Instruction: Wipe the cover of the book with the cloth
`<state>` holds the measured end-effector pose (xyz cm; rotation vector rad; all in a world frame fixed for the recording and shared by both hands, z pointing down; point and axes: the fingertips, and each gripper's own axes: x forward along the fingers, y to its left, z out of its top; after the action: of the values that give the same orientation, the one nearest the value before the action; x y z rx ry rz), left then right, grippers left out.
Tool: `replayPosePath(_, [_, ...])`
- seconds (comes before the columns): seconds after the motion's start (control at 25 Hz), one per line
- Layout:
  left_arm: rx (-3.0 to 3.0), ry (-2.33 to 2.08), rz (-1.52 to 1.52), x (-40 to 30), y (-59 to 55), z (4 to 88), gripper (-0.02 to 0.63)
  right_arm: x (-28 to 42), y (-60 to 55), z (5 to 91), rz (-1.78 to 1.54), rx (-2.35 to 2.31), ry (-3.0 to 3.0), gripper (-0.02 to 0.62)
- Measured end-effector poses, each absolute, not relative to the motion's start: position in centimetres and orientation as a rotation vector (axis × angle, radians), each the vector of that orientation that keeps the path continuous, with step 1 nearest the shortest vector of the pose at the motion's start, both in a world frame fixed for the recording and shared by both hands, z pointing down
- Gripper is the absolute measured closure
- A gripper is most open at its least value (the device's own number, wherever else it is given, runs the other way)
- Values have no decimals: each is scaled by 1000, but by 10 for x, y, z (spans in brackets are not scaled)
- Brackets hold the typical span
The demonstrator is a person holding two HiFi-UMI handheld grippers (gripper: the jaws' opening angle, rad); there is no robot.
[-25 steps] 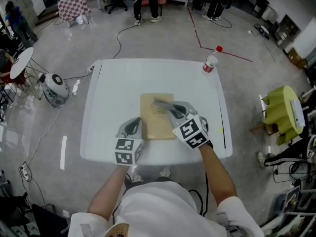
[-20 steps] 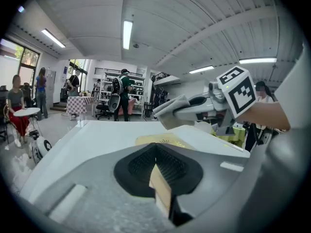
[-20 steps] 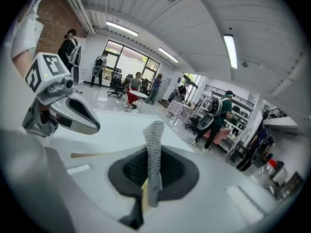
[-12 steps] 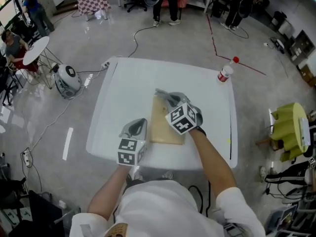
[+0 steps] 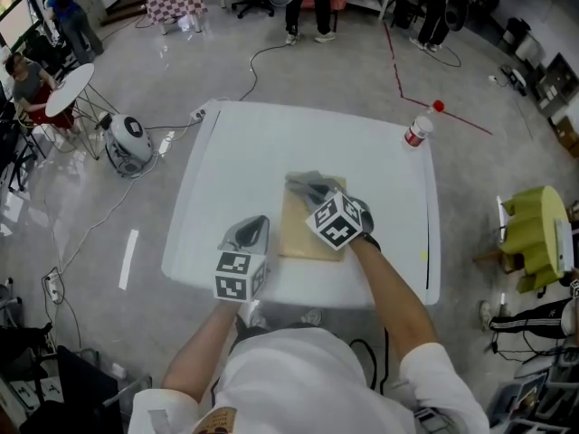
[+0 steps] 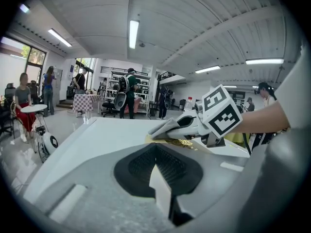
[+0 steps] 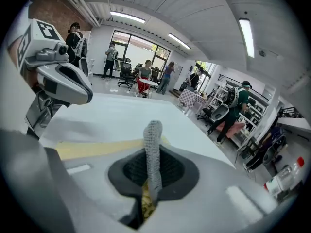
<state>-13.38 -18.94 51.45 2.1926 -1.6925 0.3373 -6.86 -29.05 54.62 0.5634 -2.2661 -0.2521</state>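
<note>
A tan book lies flat near the front of the white table. My right gripper is shut on a grey cloth, which it presses on the far end of the book's cover. In the right gripper view the cloth stands pinched between the jaws, with the book beneath. My left gripper rests on the table just left of the book, shut and with nothing in it. From the left gripper view I see the right gripper and the cloth on the book.
A white bottle with a red cap stands at the table's far right corner. A yellow-green chair is on the floor to the right, and a round robot vacuum with cables to the left. Several people stand far off.
My right gripper has slid the cloth from the middle of the cover toward the book's far edge. The left gripper has stayed beside the book.
</note>
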Motion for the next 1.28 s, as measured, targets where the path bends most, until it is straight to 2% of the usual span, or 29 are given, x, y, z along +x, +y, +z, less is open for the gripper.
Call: replayPosePath(1.28, [2309, -1527, 335, -109, -177, 518, 600, -39, -121, 547, -40, 456, -2326, 586])
